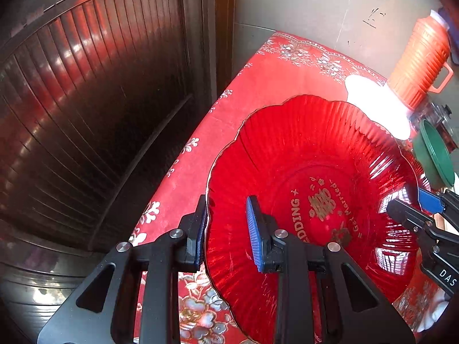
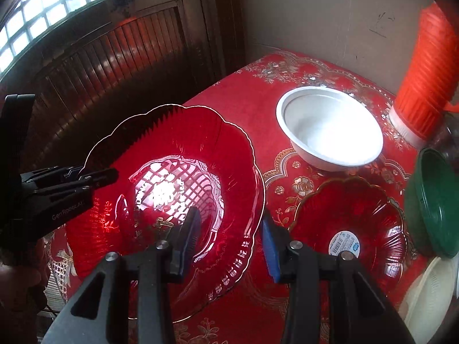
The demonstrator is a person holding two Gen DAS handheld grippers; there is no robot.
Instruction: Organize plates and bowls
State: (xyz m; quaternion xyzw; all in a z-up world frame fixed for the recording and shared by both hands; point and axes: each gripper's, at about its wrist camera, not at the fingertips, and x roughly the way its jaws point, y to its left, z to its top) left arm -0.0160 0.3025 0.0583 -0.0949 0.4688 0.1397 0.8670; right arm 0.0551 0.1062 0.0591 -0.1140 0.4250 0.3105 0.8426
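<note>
While the large red glass plate (image 1: pixel 312 200) is gripped at opposite edges of its scalloped rim, it is carried clear of the red floral tablecloth (image 1: pixel 258 71), tilted with part of it reaching out past the table edge. The left gripper (image 1: pixel 226 229) is clamped narrowly across the rim on one side, one pad outside and one inside the plate; the right gripper (image 2: pixel 229 240) is set across the far rim in the same way, the rim being seen between its fingers in the right wrist view. The right jaws stand a little wider than the left, and whether both pads press fully on the glass cannot be told with certainty, though the plate appears to be borne by both. A two-sided hold is judged to be used because the plate is wide, smooth and fragile, and a single pinch at the edge would let it swing.

On the table a white bowl (image 2: pixel 330 129) sits upright near the wall, with a smaller red glass plate (image 2: pixel 352 220) bearing a sticker just in front of it. A green bowl (image 2: pixel 433 200) is propped at the right edge, beside an orange thermos flask (image 2: pixel 427 71). The smaller plate is judged a likely partner for stacking.
</note>
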